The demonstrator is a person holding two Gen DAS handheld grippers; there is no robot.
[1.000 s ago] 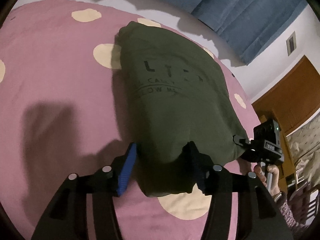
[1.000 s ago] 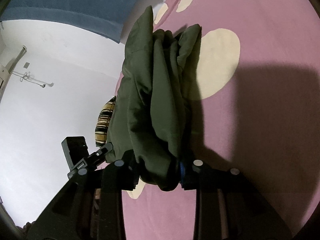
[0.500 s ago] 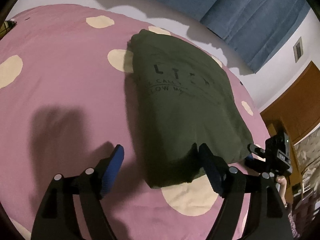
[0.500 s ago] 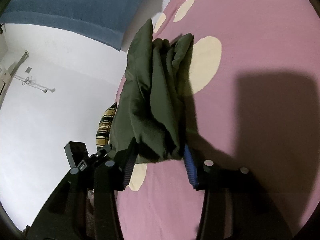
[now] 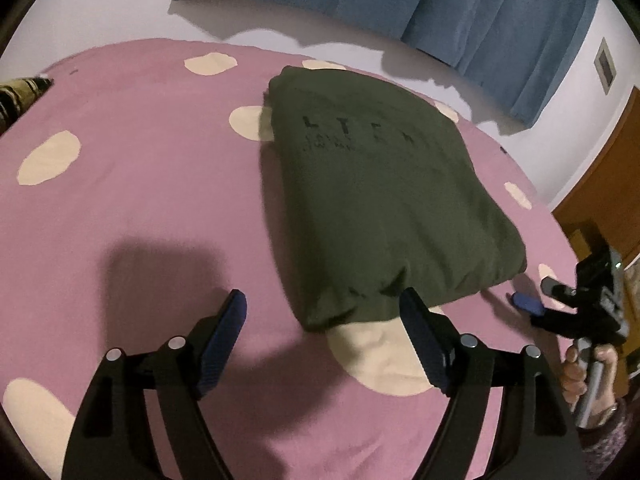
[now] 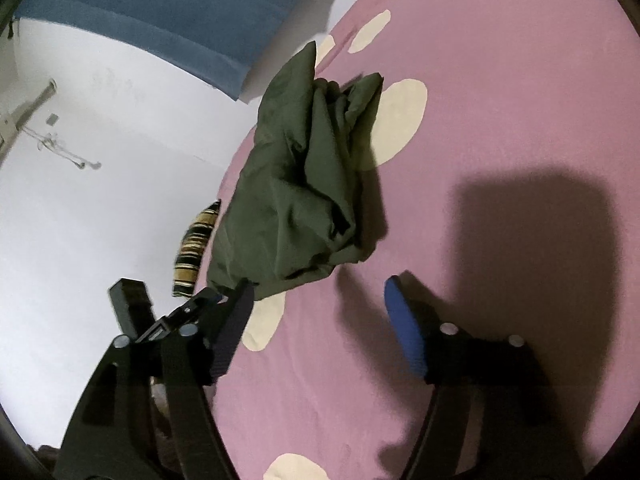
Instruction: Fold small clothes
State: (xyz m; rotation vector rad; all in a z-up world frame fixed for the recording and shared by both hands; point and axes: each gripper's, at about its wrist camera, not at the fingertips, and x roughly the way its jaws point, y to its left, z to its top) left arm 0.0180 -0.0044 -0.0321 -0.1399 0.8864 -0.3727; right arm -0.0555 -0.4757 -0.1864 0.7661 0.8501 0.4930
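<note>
A dark olive shirt (image 5: 380, 200) with black lettering lies folded on the pink, cream-dotted bed sheet (image 5: 140, 200). My left gripper (image 5: 323, 300) stands open at the shirt's near edge; its right finger (image 5: 416, 320) is against the hem and the pads press on nothing. In the right wrist view the shirt (image 6: 296, 184) shows its stacked, rumpled side layers. My right gripper (image 6: 320, 282) is just short of the near corner, its jaws opening, with only sheet (image 6: 500, 120) between them. That gripper's blue pad (image 5: 524, 304) and the person's hand (image 5: 580, 368) show at the right.
A blue curtain (image 5: 460, 12) hangs on the white wall beyond the bed. A wooden door (image 5: 600, 184) stands at the right. A striped cushion (image 5: 16, 96) lies at the bed's far left edge, also the striped cushion (image 6: 196, 248) beside the shirt.
Both grippers let go of the shirt's near edge, opened wide and drew back. The shirt has settled onto the sheet.
</note>
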